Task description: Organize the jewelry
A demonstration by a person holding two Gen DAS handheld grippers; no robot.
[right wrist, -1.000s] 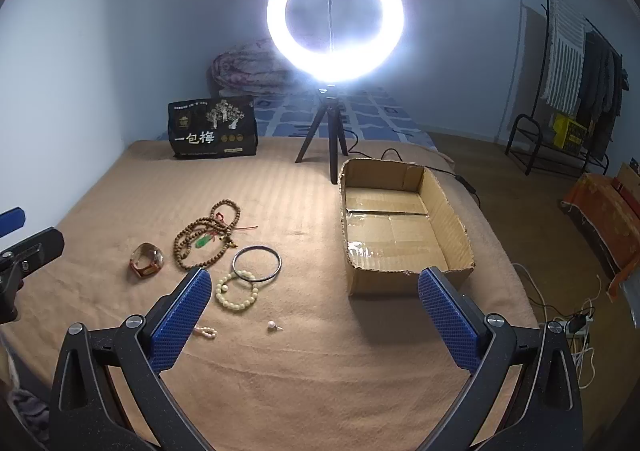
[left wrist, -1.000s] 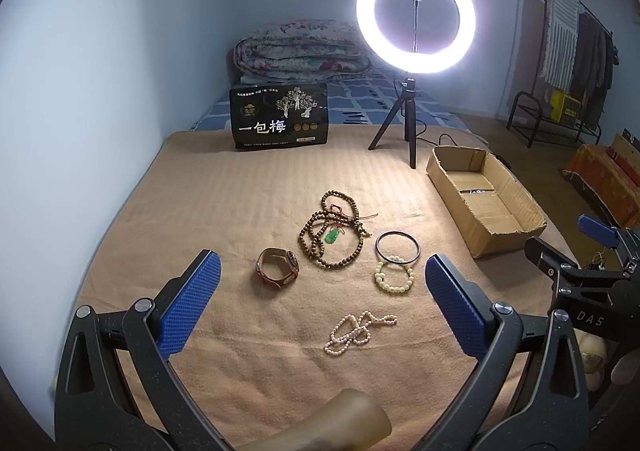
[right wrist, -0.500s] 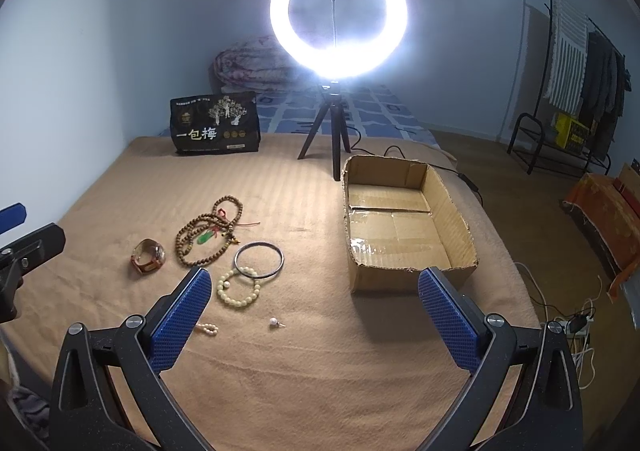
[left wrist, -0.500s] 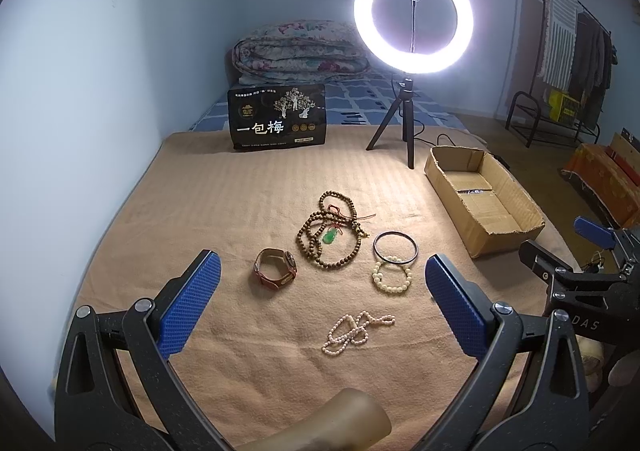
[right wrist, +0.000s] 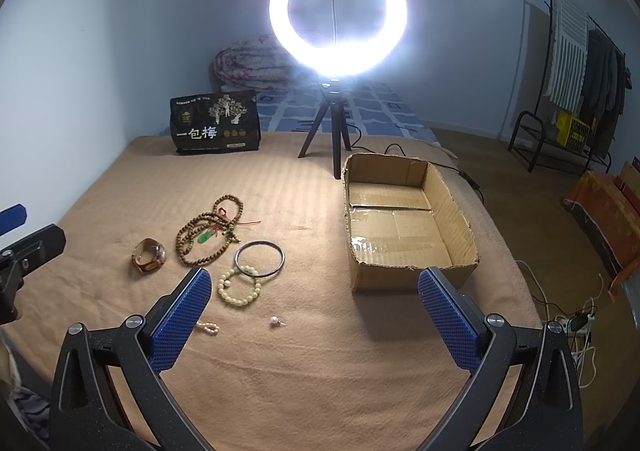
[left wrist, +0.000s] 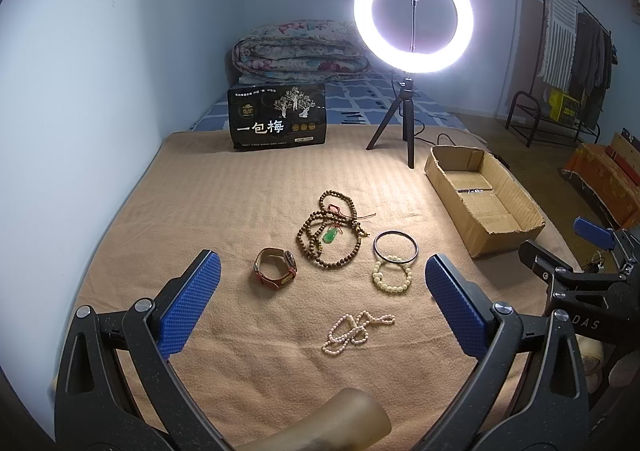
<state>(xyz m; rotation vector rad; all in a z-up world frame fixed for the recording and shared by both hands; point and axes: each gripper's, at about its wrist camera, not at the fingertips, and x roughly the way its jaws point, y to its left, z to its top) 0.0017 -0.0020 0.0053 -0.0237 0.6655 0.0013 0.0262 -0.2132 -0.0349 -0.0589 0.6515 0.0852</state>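
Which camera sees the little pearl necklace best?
The left wrist view. There the whole pearl necklace lies in plain sight on the tan blanket, between the open left gripper's fingers. In the right wrist view, only its end peeks out beside the right gripper's blue finger.

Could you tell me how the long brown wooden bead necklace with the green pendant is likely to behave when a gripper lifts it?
The long brown wooden bead necklace lies in loose overlapping loops, so it probably hangs limp and swings. Its green pendant and red cords may dangle and snag. The round beads could slip between the pads.
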